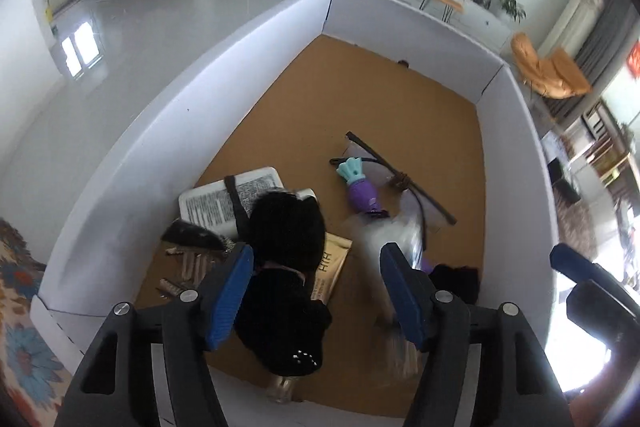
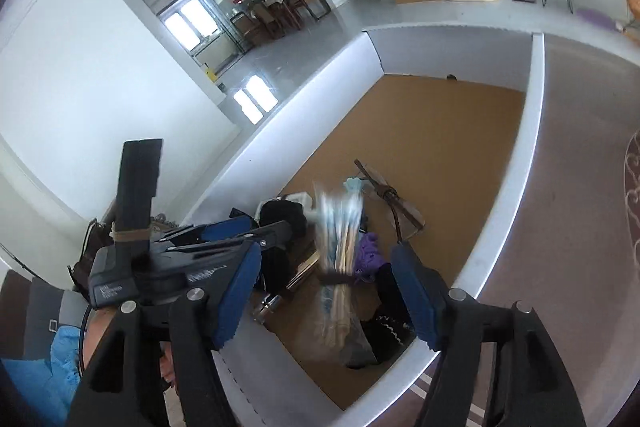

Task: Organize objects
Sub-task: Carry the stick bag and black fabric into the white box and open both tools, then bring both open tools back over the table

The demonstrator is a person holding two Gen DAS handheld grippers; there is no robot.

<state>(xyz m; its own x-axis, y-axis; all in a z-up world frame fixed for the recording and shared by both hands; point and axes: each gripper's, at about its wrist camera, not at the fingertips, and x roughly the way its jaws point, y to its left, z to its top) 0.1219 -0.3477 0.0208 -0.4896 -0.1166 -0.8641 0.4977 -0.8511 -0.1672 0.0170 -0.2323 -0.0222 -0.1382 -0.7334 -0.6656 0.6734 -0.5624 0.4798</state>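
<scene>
A big white-walled box (image 1: 240,67) with a brown cardboard floor lies below both grippers. My left gripper (image 1: 316,259) is open above its near end. A black plush toy (image 1: 284,227) sits between the pads, close to the left pad, with a clear gap to the right one. My right gripper (image 2: 326,251) is also open. A blurred bundle of thin sticks in a clear bag (image 2: 340,259) shows between its pads without touching either. The right gripper's blue pad (image 1: 562,257) shows at the right edge of the left wrist view.
In the box lie a white printed book (image 1: 224,199), a purple and teal toy (image 1: 360,187), a black rod on a clear bag (image 1: 400,175), a gold packet (image 1: 332,267) and a hairbrush (image 1: 192,233). Its far half shows bare cardboard (image 1: 380,95). A person's blue sleeve (image 2: 40,379) is at lower left.
</scene>
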